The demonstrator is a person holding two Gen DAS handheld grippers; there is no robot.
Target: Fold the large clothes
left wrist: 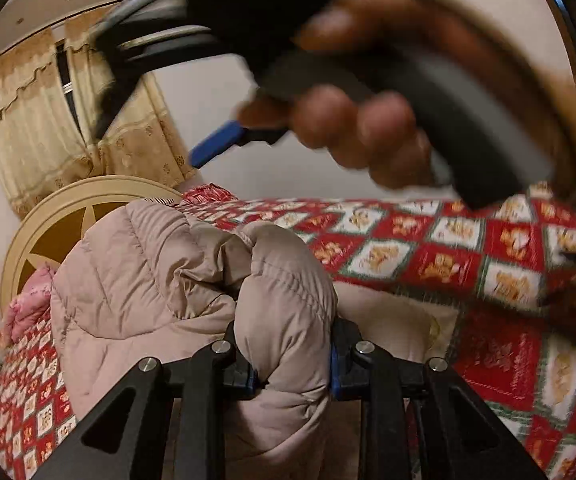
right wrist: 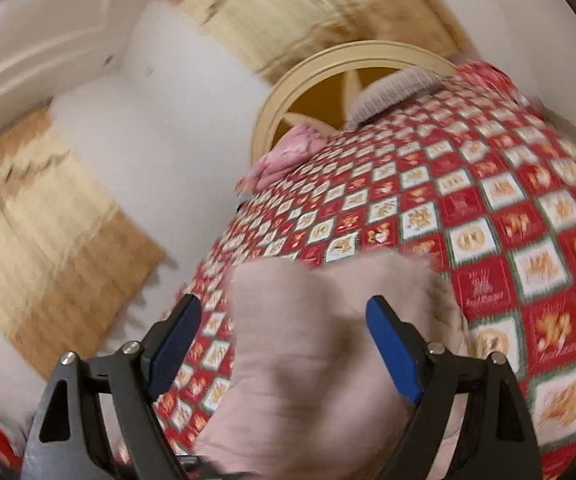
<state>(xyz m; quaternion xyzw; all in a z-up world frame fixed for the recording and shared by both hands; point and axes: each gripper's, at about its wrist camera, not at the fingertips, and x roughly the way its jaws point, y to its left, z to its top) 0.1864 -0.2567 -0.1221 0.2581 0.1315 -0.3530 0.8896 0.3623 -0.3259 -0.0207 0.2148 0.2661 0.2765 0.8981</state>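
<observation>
Puffy beige jacket [left wrist: 167, 280] bunched on a bed with a red patchwork quilt [left wrist: 428, 256]. Left gripper [left wrist: 292, 364] pinches a thick fold of it. Right gripper [right wrist: 283, 344] is spread wide, jacket between its pads but not pressed. Best practice, likely: keep the pinch firm, clamp the right before lifting.

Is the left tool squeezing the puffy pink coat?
Yes, the left tool has both blue pads pressed into a bunched fold of the puffy coat.
</observation>
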